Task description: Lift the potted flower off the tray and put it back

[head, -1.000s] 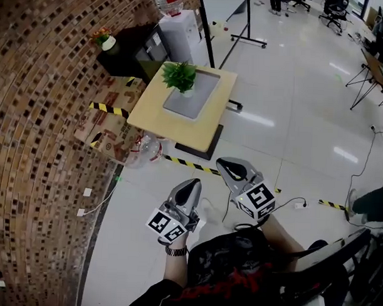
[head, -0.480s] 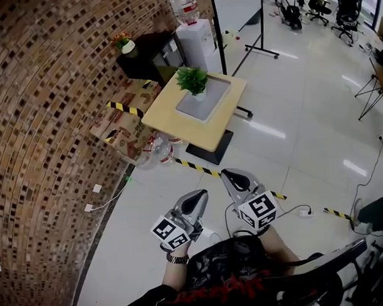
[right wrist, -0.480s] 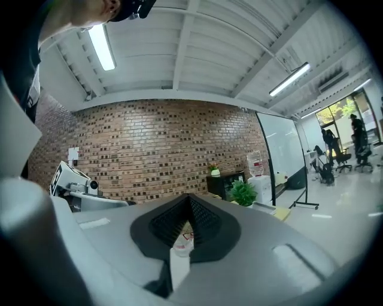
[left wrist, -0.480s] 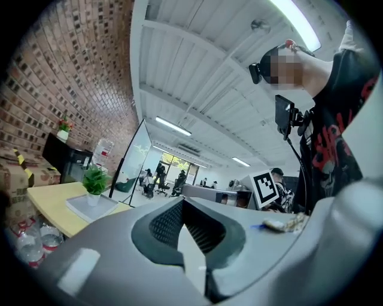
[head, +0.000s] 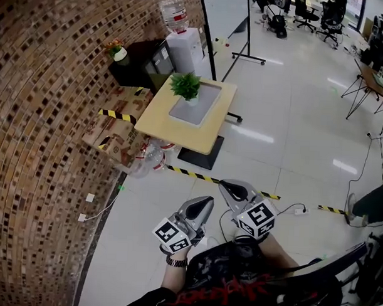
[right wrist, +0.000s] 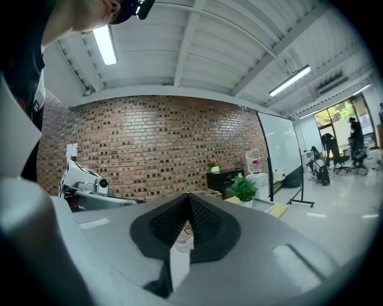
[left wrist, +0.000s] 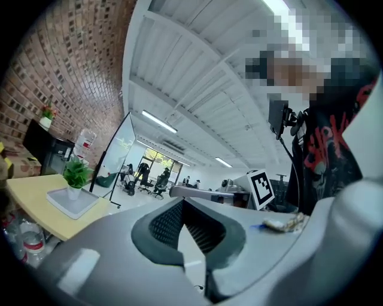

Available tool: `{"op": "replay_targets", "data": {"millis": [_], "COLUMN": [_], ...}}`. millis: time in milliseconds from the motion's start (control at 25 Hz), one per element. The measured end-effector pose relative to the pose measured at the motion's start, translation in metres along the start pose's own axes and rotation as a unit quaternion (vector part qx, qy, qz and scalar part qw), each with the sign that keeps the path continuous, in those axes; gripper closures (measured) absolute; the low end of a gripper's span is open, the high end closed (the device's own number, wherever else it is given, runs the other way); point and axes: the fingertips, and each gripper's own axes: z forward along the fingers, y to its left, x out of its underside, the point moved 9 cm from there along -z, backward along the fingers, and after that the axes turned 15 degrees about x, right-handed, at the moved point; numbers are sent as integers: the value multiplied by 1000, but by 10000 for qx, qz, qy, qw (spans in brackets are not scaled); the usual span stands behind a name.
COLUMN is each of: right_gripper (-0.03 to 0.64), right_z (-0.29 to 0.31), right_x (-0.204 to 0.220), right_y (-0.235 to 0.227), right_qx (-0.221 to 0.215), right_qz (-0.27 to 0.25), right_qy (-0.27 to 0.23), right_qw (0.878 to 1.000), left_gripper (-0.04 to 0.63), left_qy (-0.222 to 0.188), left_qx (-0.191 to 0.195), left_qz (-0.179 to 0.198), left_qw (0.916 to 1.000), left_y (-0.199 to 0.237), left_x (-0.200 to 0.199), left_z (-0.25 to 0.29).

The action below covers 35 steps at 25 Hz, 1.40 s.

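The potted flower point(head: 185, 86), a bushy green plant in a small white pot point(head: 191, 99), is standing upright on the tray point(head: 194, 110), sitting toward the tray's far end rather than at its middle. The tray, a flat grey rectangle with a low rim, is lying on the pale wooden table point(head: 160, 120), toward its far side.

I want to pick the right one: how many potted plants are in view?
2. A green potted plant stands in the grey tray on the wooden table; a smaller plant with orange flowers sits on the black cabinet by the brick wall. More could be hidden.
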Motion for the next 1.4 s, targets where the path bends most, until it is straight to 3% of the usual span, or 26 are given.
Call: {"op": "replay_targets", "data": {"millis": [480, 680, 840, 1400], "right_gripper": [614, 615, 615, 615], "right_z": [-10, -12, -14, -10], "right_x": [4, 4, 5, 1], "right_y": [16, 19, 22, 31], "right_qx": [95, 52, -3, -181], "right_qz": [-60, -31, -40, -129], "right_qy": [127, 132, 128, 169], "right_qw": [9999, 9999, 9999, 9996], "left_gripper": [598, 598, 598, 598], "left_qy": [-30, 10, 58, -90], "left_qx": [9, 225, 65, 34], "left_qz": [-59, -71, 144, -28], "left_qw": [10000, 9997, 9999, 9999], "left_y": [-10, -19, -25, -28], "left_x": [4, 2, 2, 2], "left_z": [-19, -19, -20, -28]}}
